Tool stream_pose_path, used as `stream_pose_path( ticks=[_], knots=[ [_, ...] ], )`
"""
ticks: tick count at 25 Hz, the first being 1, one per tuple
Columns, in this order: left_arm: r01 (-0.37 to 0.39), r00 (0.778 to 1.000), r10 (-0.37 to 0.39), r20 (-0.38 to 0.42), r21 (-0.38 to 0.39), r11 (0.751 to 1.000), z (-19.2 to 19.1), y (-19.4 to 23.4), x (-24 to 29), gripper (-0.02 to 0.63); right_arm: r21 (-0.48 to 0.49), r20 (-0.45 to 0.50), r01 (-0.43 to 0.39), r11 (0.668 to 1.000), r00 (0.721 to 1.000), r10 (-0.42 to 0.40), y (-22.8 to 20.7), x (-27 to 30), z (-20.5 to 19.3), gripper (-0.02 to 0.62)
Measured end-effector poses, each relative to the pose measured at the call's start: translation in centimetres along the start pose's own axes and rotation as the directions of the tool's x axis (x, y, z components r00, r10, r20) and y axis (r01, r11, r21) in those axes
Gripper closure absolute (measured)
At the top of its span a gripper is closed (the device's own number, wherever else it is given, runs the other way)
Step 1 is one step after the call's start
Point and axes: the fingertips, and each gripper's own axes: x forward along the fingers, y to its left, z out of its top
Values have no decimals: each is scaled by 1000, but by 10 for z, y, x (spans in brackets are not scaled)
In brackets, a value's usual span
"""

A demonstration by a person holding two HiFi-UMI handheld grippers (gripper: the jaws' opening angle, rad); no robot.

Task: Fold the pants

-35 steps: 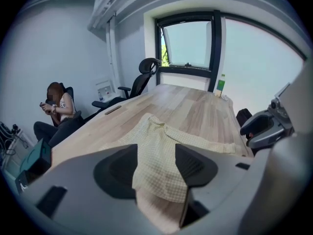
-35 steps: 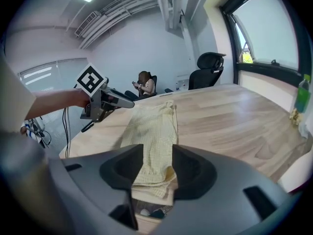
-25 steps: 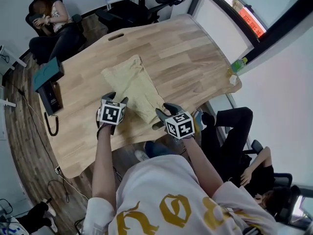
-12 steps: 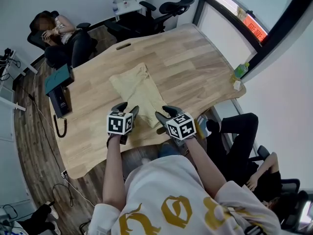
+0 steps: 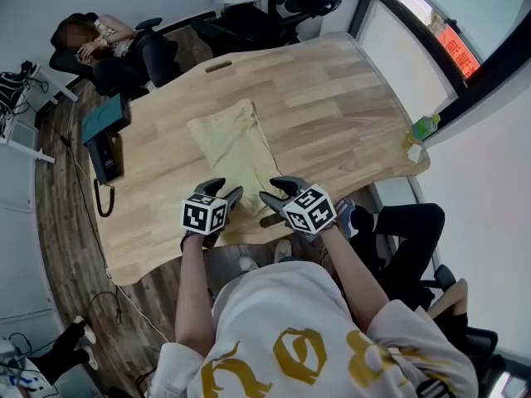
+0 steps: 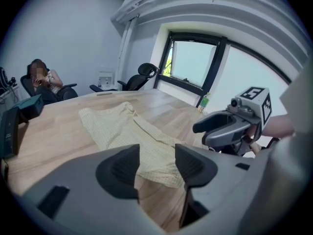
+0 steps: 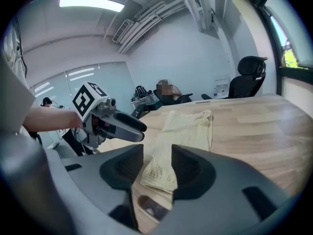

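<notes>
Where the head view looks down past a white printed shirt [image 5: 290, 338], loses the near edge of the pale, curved wooden table [image 5: 332, 98] behind shoulders and forearms. Hides the nearest hem of the pale yellow, finely checked cloth pants [image 5: 232, 148] under the grey two-jaw right gripper [image 5: 270, 191], so cannot tell from above whether jaw and cloth touch. Settles that in the right gripper view: jaws spread wide, hem end lying on the wood in the gap, neither pad pressing it. Shows the grey two-jaw left gripper [image 5: 226, 192] at 9 o'clock of that hem, near the cloth's edge, jaws likewise apart with nothing pinched, only fabric and table beyond. Fills the lower half of both gripper views with each tool's own dark body, cutting off the table beneath.

Lies as one narrow strip near the table's middle, running from the 6 o'clock edge toward 11 o'clock, wider at the far end, tapering at the near one. Appears doubled lengthwise, with a raised fold line along its length and a few soft wrinkles. Blurs the check pattern from above; reads clearly only in the left gripper view.

Leaves small and indistinct a green bottle [image 5: 425, 126] at the table's 3 o'clock edge and a dark teal box [image 5: 106, 116] at its 9 o'clock edge.
</notes>
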Motion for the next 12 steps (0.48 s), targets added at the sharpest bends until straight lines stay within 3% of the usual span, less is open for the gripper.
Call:
stream_pose_path(
  ticks=[6,12],
  knots=[
    [32,998,-33,-51,-24,999,-20,-14,4,410,-86,-85,-107,991,991,99,0,-1,-22,422],
    [107,989,-104,-104,28,994,-33,-33,6,419,-127,-115,-149,981,984,135,-5,-2,-26,426]
  ],
)
